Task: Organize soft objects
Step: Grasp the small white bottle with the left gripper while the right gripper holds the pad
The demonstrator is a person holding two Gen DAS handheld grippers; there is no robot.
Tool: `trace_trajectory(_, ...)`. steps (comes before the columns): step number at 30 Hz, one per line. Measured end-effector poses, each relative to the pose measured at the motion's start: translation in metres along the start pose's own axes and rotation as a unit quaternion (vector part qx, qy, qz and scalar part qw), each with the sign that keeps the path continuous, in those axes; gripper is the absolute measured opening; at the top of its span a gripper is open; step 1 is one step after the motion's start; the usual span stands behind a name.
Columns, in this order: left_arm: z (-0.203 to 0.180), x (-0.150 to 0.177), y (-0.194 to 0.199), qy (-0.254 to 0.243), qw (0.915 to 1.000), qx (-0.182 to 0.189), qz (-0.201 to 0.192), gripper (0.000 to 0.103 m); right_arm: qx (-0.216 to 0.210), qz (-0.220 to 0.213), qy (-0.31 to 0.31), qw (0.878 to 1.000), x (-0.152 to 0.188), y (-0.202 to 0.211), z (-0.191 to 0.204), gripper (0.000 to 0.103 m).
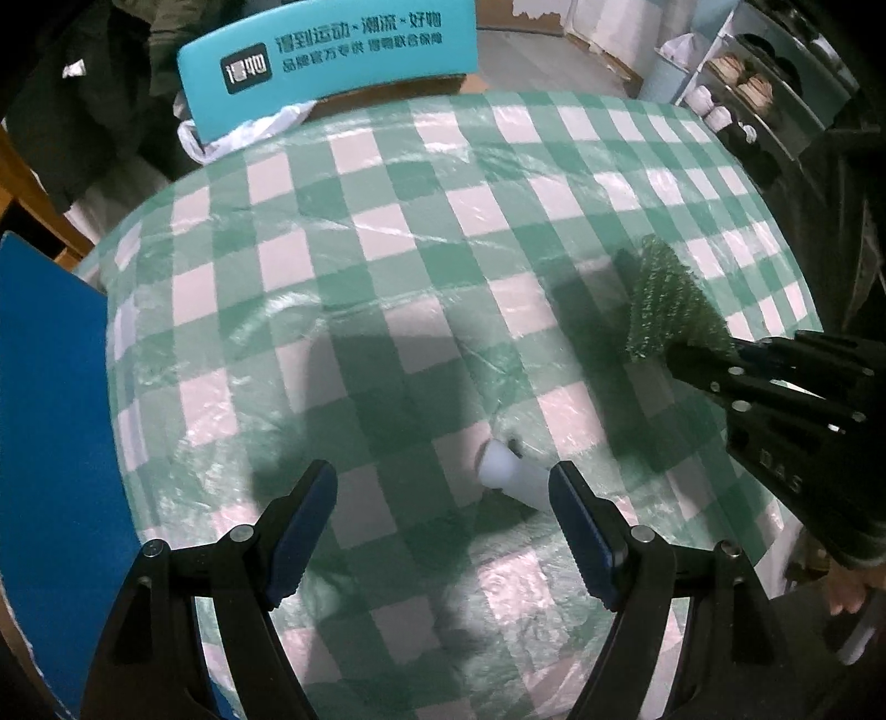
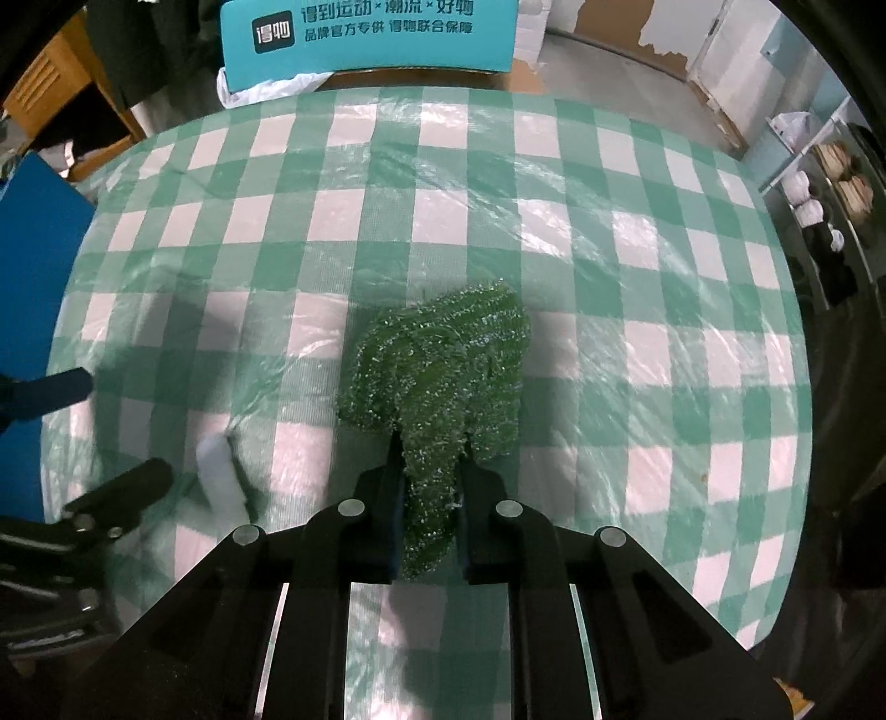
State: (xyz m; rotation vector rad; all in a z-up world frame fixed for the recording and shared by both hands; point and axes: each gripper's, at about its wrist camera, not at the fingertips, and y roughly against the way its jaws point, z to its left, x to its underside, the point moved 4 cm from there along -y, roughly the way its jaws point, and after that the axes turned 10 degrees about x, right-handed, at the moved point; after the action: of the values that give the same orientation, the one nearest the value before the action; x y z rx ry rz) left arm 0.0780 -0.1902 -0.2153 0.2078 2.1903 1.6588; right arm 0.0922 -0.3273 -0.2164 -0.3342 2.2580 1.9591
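My right gripper (image 2: 429,443) is shut on a green glittery scrubbing cloth (image 2: 443,360) and holds it above the checkered table. The cloth also shows in the left wrist view (image 1: 667,302), hanging from the right gripper (image 1: 678,360) at the right. My left gripper (image 1: 443,487) is open and empty, low over the table. A small white soft block (image 1: 512,473) lies on the cloth just ahead of its right finger. The block also shows in the right wrist view (image 2: 219,471), beside the left gripper (image 2: 122,437).
The table (image 1: 387,277) has a green and white checkered cover under clear plastic. A teal box with printed text (image 1: 332,50) stands past the far edge. A blue panel (image 1: 50,415) stands at the left. Shelves with items (image 1: 742,83) are at the far right.
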Motion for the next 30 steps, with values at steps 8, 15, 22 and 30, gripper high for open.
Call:
trace_trajectory(8, -0.01, 0.003, -0.018, 0.007, 0.9997, 0.011, 0.019, 0.08, -0.005, 0.001, -0.011, 1.0, 0.012, 0.006, -0.005, 0.013)
trace_trajectory(15, -0.015, 0.004, -0.032, 0.013, 0.9992, 0.018, 0.031, 0.08, -0.01, -0.002, -0.016, 1.0, 0.018, 0.008, -0.004, 0.013)
trace_trajectory(22, -0.01, 0.003, -0.038, 0.027, 0.9989, 0.024, 0.03, 0.066, -0.014, -0.002, -0.02, 1.0, 0.022, 0.009, -0.007, 0.013)
trace_trajectory(30, -0.017, 0.004, -0.037, 0.009, 0.9988, 0.034, 0.035, 0.031, -0.019, -0.002, -0.024, 1.0, 0.021, 0.01, -0.009, 0.013)
